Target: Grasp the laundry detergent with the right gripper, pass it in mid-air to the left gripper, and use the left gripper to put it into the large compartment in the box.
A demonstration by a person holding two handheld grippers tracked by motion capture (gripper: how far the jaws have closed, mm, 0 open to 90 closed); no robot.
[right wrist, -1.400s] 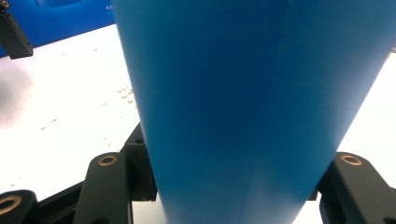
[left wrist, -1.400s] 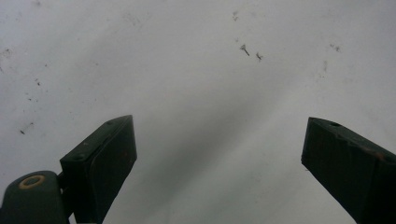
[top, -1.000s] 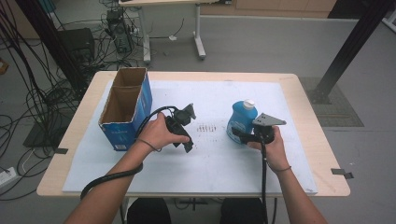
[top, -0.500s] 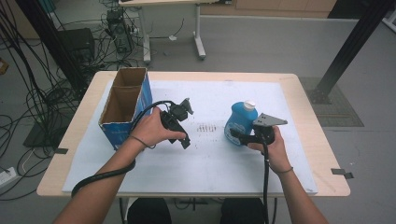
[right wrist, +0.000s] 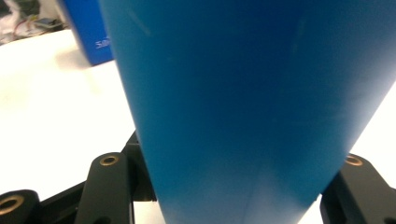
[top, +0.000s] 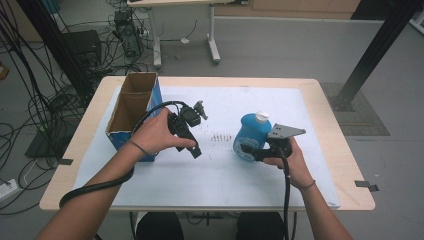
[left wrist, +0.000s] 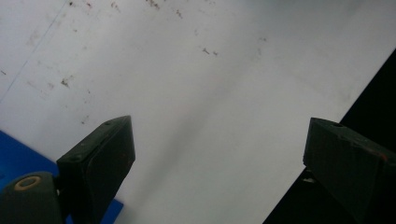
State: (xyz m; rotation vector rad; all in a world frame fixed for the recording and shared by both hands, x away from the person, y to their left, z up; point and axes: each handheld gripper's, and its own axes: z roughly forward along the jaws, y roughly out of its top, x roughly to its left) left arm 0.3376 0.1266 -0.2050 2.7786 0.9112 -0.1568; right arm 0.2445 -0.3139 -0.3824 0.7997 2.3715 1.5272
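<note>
A blue bottle with a white cap stands upright right of the table's middle. My right gripper is shut on its lower body from the right; in the right gripper view the bottle's blue wall sits between both jaws. My left gripper hangs above the white table cover, just right of the open blue cardboard box. Its jaws point down and stand wide apart. In the left gripper view nothing lies between the left gripper jaws except bare table.
The box is open on top and stands at the table's left edge; a blue corner of it shows below the left jaw. Small dark specks mark the cover between the grippers. Cables, a desk frame and a black post stand on the floor around the table.
My left hand has lifted its gripper and drawn it slightly left toward the box. The right gripper and the bottle have stayed where they were.
</note>
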